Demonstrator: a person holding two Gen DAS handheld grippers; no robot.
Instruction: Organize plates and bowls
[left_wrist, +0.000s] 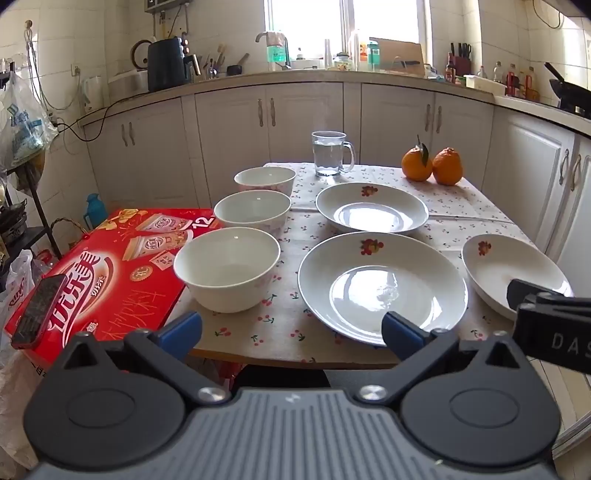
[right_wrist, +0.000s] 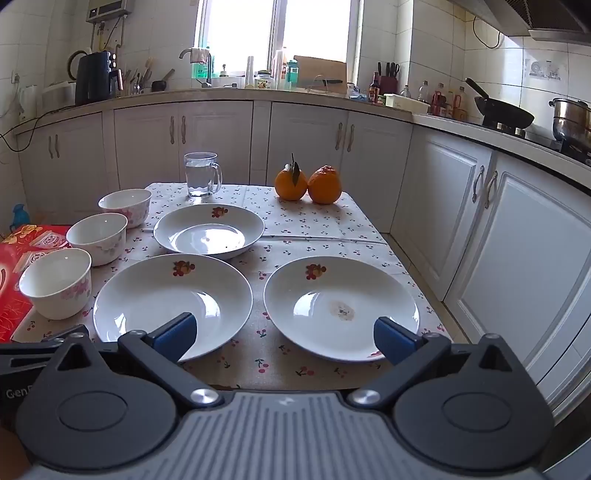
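I hold both grippers at the near edge of the table, and nothing is stacked yet. My left gripper (left_wrist: 291, 330) has its blue fingers spread wide and holds nothing; my right gripper (right_wrist: 283, 338) is the same, wide and empty.

The relation that matters: the near right plate (right_wrist: 341, 306) lies straight ahead of my right gripper, its near rim at the lower centre of the right wrist view, reaching in front of the right blue finger. The near left plate (right_wrist: 173, 302) lies between my two grippers, and its rim passes just behind my left gripper's right finger in the left wrist view. So I judge each hand has one plate close. The far plate (right_wrist: 208, 230) sits behind them, at the middle of the frame.

Three bowls, namely the near bowl (left_wrist: 227, 267), the middle bowl (left_wrist: 253, 210) and the far bowl (left_wrist: 265, 181), make a line running away from me at the left of centre, nearer to my left hand.

The plates are round, shallow and glossy white with a small fruit print; the bowls are deep, with pink flowers outside. They look like smooth ceramic, maybe slippery at the rim. The tablecloth (right_wrist: 317, 221) is soft with a cherry pattern.
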